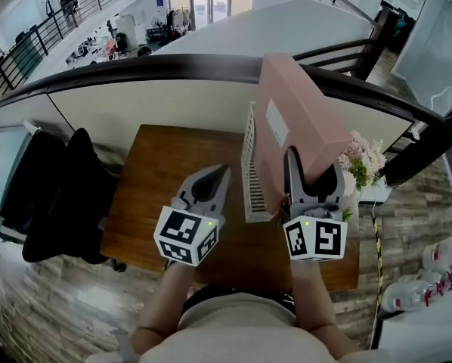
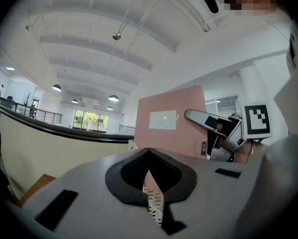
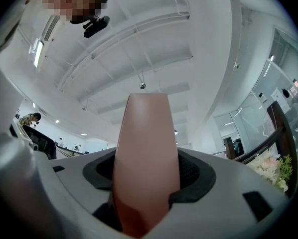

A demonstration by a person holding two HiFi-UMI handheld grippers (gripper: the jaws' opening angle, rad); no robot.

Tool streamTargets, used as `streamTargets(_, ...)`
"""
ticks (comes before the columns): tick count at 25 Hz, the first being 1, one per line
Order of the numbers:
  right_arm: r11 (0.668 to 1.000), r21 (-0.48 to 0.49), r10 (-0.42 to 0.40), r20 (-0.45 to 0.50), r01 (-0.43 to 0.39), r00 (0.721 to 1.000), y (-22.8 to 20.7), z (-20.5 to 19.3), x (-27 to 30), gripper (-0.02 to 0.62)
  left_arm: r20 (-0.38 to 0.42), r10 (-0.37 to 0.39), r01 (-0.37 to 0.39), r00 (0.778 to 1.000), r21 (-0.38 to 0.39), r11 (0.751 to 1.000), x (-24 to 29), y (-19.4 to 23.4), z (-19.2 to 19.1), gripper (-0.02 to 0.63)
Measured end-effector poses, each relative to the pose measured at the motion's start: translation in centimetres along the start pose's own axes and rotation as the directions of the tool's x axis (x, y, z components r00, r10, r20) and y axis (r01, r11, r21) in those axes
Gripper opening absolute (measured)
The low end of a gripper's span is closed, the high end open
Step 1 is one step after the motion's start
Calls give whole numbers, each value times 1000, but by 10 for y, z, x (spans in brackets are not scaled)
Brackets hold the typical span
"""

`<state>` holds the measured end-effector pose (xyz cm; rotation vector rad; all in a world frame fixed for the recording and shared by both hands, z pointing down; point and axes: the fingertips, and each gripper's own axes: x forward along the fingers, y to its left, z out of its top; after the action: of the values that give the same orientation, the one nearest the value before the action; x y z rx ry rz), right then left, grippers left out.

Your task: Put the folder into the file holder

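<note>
A thick pink folder (image 1: pixel 290 108) with a white label stands upright above the right part of the wooden table (image 1: pixel 150 195). My right gripper (image 1: pixel 314 166) is shut on its near lower edge, and the folder (image 3: pixel 146 153) fills the space between the jaws. A white mesh file holder (image 1: pixel 249 169) stands on the table just left of the folder, apart from it or touching I cannot tell. My left gripper (image 1: pixel 220 172) hovers left of the holder, shut and holding nothing. In the left gripper view, the folder (image 2: pixel 169 128) rises ahead of the shut jaws and the right gripper (image 2: pixel 214 128) is beside it.
A black chair with dark cloth over it (image 1: pixel 60 187) stands left of the table. Pink flowers (image 1: pixel 362 161) sit at the table's right edge. A dark curved railing (image 1: pixel 173 66) runs behind the table. White bags (image 1: pixel 438 267) lie on the floor at right.
</note>
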<state>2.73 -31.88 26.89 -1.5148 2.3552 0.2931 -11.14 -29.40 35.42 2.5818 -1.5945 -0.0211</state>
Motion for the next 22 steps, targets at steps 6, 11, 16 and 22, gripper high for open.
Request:
streamTargets(6, 1000, -18, -14, 48, 15, 999, 4, -8, -2, 298, -25, 9, -9, 1000, -14, 1000, 0, 6, -10, 1)
streamTargets(11, 999, -25, -23, 91, 25, 996, 5, -14, -5, 299, -37, 29, -30, 999, -29, 999, -1, 14, -15, 2)
streamTargets(16, 999, -21, -40, 115, 42, 993, 4, -25, -10, 299, -58, 34, -36, 998, -41, 999, -3, 18, -26, 2)
streamTargets(22, 998, -46, -41, 121, 46, 992, 12, -29, -11, 299, -83, 24, -29, 996, -54, 998, -2, 16, -37, 2)
